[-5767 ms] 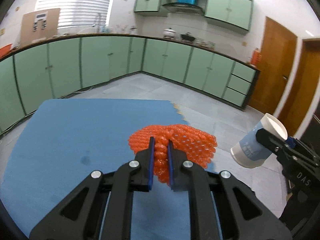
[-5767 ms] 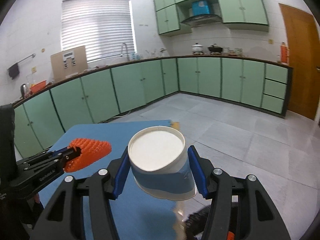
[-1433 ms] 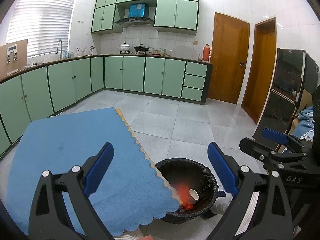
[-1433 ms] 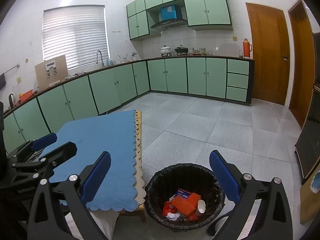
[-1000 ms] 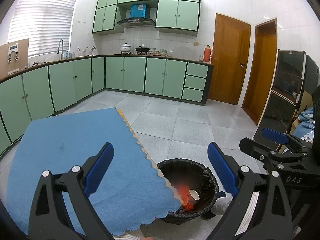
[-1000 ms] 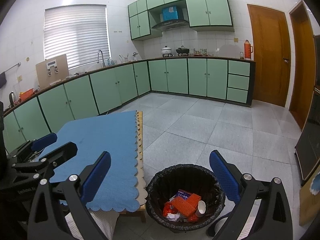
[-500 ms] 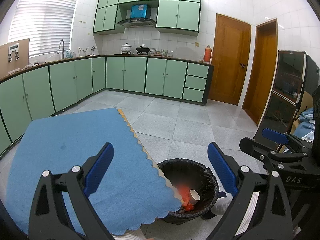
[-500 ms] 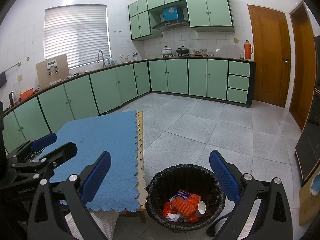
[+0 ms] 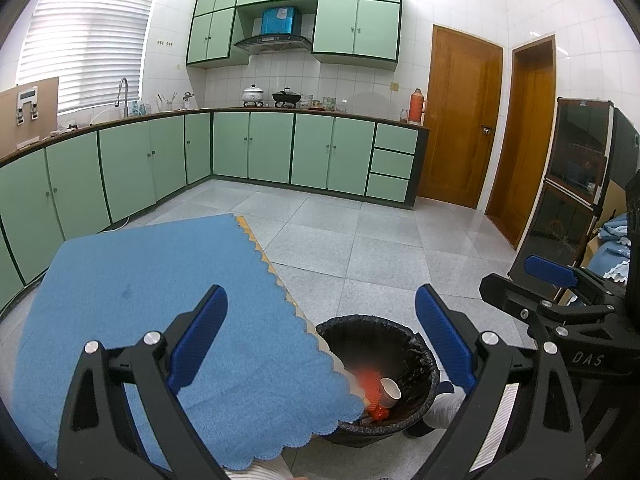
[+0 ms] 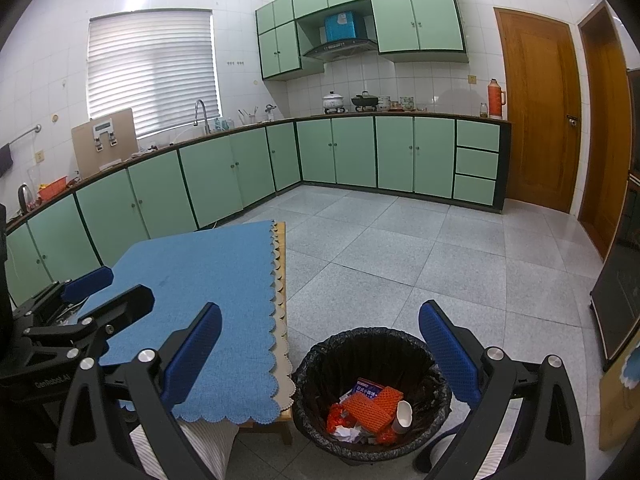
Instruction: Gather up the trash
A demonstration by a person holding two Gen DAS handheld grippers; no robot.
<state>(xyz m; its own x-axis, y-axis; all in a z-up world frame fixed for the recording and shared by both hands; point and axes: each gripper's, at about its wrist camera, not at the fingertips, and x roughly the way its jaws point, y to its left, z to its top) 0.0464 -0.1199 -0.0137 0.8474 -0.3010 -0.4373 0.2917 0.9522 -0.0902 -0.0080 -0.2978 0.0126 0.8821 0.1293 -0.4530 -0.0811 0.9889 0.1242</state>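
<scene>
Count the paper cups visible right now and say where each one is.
1: a white paper cup lies tilted in the black trash bin, beside the orange foam net. More may be buried underneath.

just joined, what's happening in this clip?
A person is clearing trash with a handheld gripper in each hand. Right now the left gripper and the right gripper are both wide open and empty, held above a black-lined trash bin on the floor beside the table. An orange foam net and a white paper cup lie in the bin with other scraps. Nothing is visible on the blue tablecloth, so the collecting looks done.
</scene>
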